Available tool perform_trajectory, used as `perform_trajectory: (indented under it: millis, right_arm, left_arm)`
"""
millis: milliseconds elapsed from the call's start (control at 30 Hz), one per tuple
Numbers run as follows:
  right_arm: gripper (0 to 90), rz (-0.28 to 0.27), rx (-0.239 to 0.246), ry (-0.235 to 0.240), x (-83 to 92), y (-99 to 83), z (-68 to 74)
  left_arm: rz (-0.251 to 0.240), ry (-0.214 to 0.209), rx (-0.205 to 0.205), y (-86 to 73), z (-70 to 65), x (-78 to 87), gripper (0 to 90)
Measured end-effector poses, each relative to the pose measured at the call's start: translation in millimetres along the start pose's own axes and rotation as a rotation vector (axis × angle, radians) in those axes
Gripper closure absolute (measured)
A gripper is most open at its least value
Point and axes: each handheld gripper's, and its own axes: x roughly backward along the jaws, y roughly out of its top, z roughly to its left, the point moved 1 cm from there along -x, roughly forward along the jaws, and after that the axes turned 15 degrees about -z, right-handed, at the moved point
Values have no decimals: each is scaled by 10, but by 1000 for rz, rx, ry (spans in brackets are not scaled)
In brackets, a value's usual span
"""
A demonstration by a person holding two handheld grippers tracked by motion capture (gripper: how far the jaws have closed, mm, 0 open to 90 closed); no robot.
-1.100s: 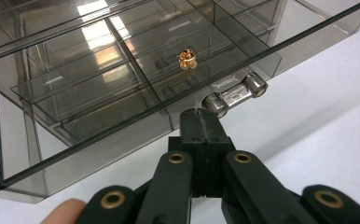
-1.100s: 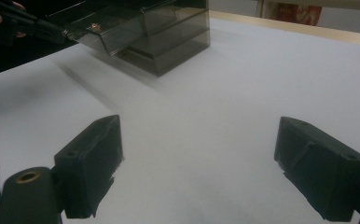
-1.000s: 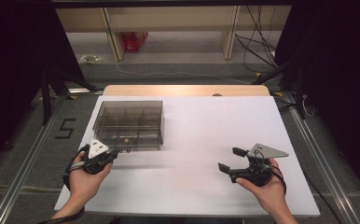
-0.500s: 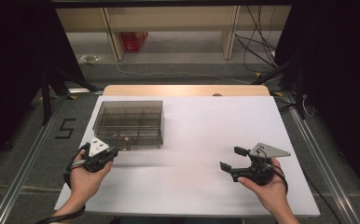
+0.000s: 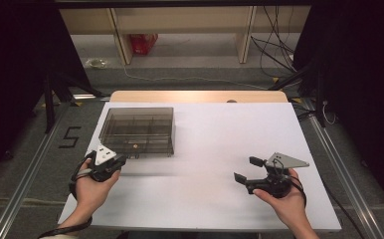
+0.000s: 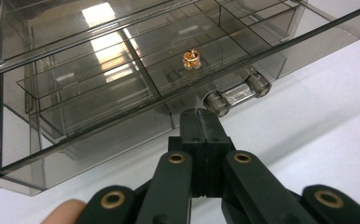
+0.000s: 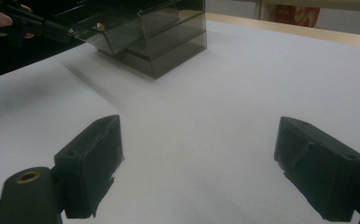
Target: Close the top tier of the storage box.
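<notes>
Left gripper view puts us right behind the left gripper (image 6: 200,114), whose jaws are pressed together with nothing between them, their tips just short of the clear handle (image 6: 236,94) on the front of the smoked plastic drawer box (image 6: 122,70). That handle is a short transparent bar on two round posts, and we judge it the place to take hold: the jaws would have to part and close across the bar. The box looks like light, stiff, glossy plastic, so we expect it to slide on the white table (image 5: 220,149) when the drawer is pulled, and the smooth bar may slip from the pads. Inside, through the clear dividers, sits one small gold-coloured piece (image 6: 191,59).

In the high view we count one box (image 5: 138,130) at the table's left, just ahead of the left gripper (image 5: 111,162). Well apart on the right, the right gripper (image 5: 248,170) is held with its jaws spread wide and empty. Two grippers, one box, one handle, one gold piece.
</notes>
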Motion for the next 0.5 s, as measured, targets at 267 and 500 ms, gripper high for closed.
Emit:
perform_trajectory:
  millis: [267, 500]
  right_arm:
    - [160, 3, -1, 0, -3, -2, 1]
    - [159, 4, -3, -1, -1, -4, -1]
  left_arm:
    - [-6, 11, 1, 13, 26, -61, 900]
    - [-10, 19, 4, 21, 59, -104, 900]
